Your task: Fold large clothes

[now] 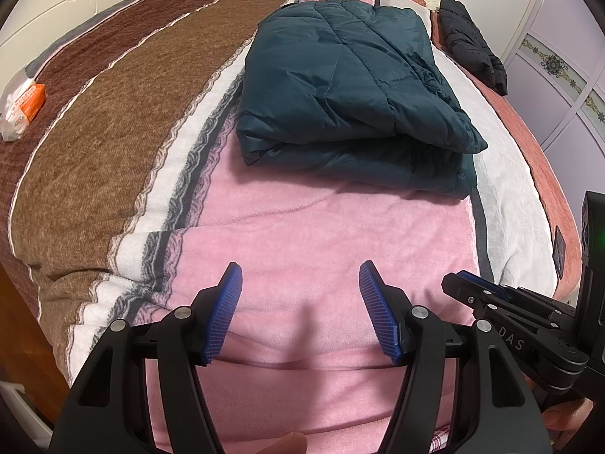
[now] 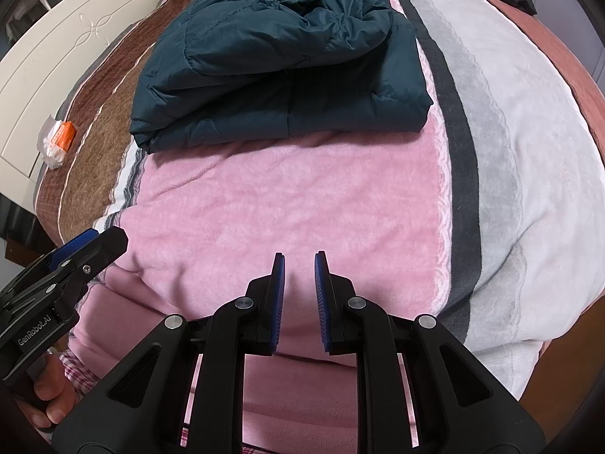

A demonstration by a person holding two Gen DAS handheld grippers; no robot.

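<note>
Teal quilted jacket, folded on striped blanket; left gripper spread, right gripper narrowly parted (both empty).

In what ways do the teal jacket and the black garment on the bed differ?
The teal jacket is folded into a thick, roughly square bundle; the black garment lies in a long, crumpled strip, not folded. The teal jacket rests mostly on the pink band of the blanket, near the middle of the bed; the black garment lies farther away, by the bed's edge. In both views the teal jacket looks larger. Both appear quilted and puffy.
</note>
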